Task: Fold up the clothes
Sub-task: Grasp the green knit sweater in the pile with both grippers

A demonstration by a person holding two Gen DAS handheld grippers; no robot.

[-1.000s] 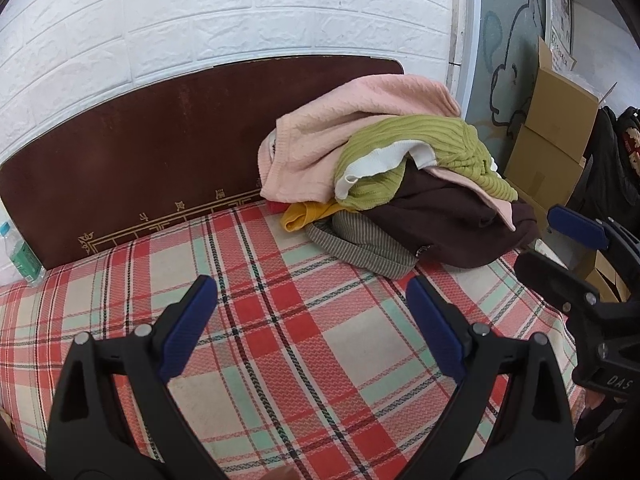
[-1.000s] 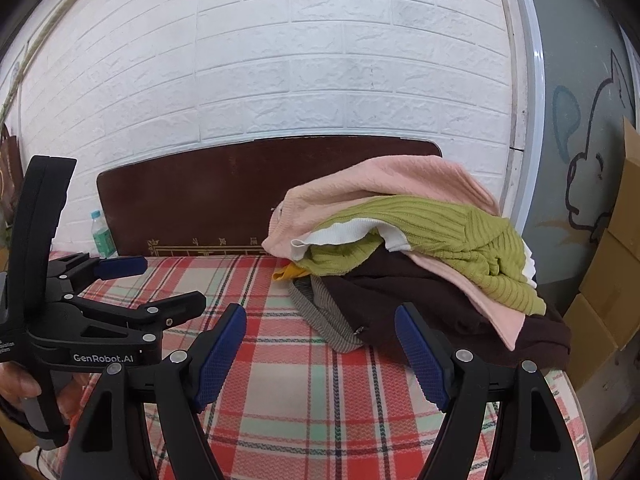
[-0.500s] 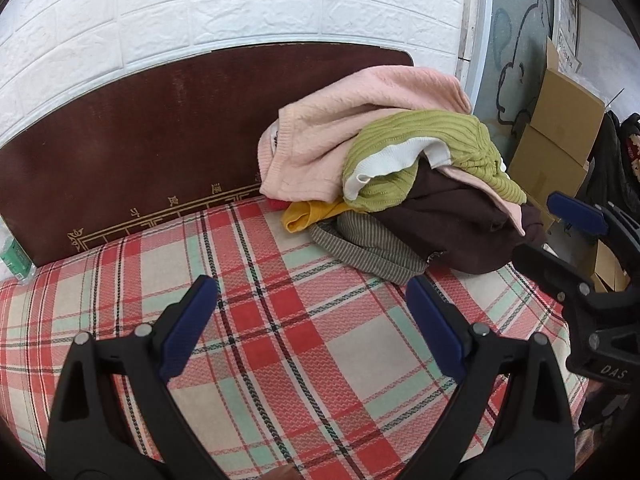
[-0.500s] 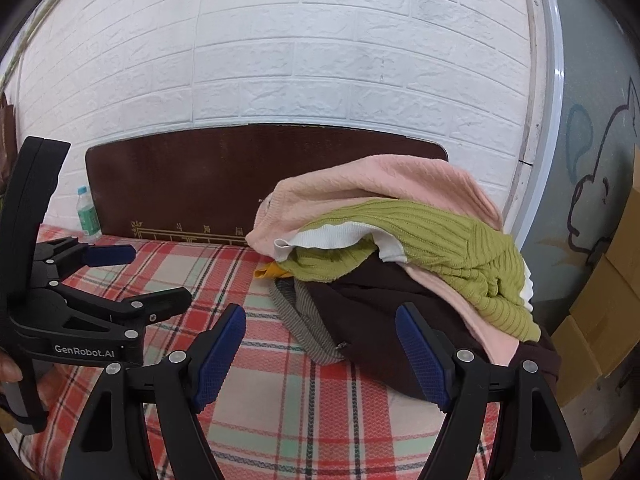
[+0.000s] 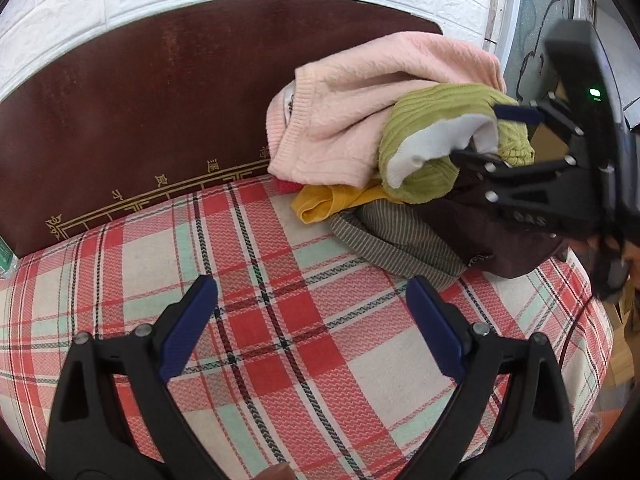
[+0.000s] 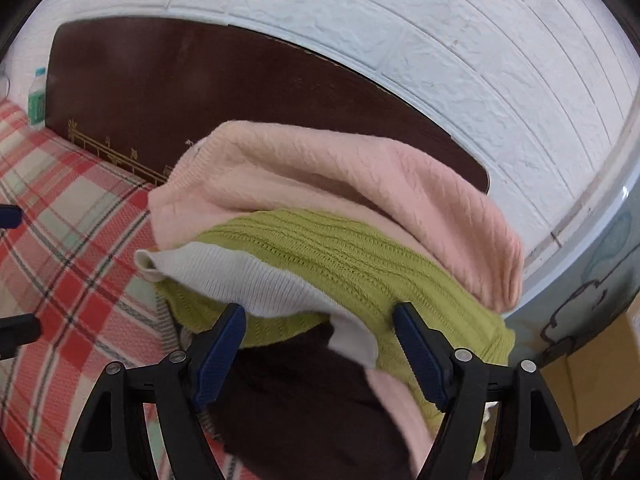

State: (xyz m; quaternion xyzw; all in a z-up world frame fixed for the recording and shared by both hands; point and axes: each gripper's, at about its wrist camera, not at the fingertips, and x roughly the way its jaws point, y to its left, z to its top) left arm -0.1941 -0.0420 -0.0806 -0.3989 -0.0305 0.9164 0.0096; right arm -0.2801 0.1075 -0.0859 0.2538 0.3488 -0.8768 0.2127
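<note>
- I see the plaid bedcover filling most of my left wrist view, a red, cream and green check spread flat under both tools.
- Behind it stands the dark brown headboard with a gold border line, set against the white brick wall.
- The clothes pile sits on the bedcover at its far right end, up against the headboard.
- On top of the pile lies the pink sweater; just below it is the green knit with a white lining turned out.
- Under those I make out a dark brown garment, a grey striped piece and a yellow piece, the last two touching the bedcover.
- My left gripper hangs over bare plaid, near the pile but apart from it, its blue pads spread wide with nothing between them.
- My right gripper is at the pile, fingers wide apart, with the green knit and the brown garment lying between the pads; I cannot tell whether the pads touch the cloth.
- A small plastic bottle stands at the far left end of the headboard.
</note>
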